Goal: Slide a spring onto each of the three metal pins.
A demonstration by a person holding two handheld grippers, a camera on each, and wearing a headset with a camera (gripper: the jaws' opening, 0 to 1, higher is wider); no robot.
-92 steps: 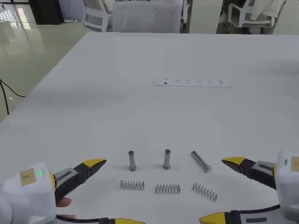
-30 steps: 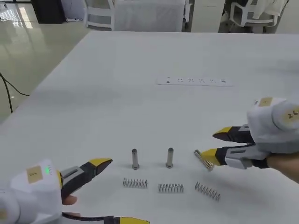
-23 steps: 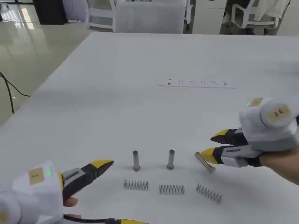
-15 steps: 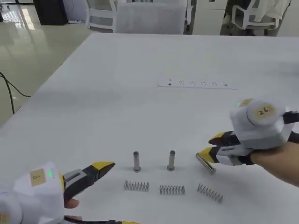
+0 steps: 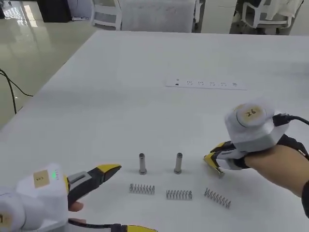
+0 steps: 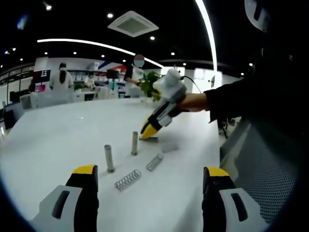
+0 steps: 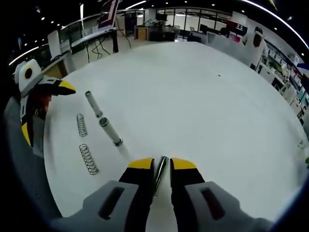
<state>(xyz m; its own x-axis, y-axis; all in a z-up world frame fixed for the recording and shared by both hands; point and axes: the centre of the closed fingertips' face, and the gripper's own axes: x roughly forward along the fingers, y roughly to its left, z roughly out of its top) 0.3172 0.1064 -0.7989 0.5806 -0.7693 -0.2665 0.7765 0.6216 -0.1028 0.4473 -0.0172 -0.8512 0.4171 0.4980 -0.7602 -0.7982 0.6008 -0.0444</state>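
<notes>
Jaws of the right gripper [image 7: 162, 164] are drawn in to a narrow slot, one against either side of the lying pin [image 7: 160, 175], which rests flat on the white table [image 5: 145, 87] at the right end of the row. Two upright pins [image 5: 142, 163] [image 5: 178, 163] stand just to its left, apart from each other. Three springs [image 5: 142, 189] [image 5: 179, 195] [image 5: 217, 198] lie in a line nearer the person, one before each pin. Left gripper [image 6: 150, 170] hovers at the near left, spread wide and empty

glossy metal pins [image 5: 178, 163], matt white table [image 5: 145, 96]
</notes>
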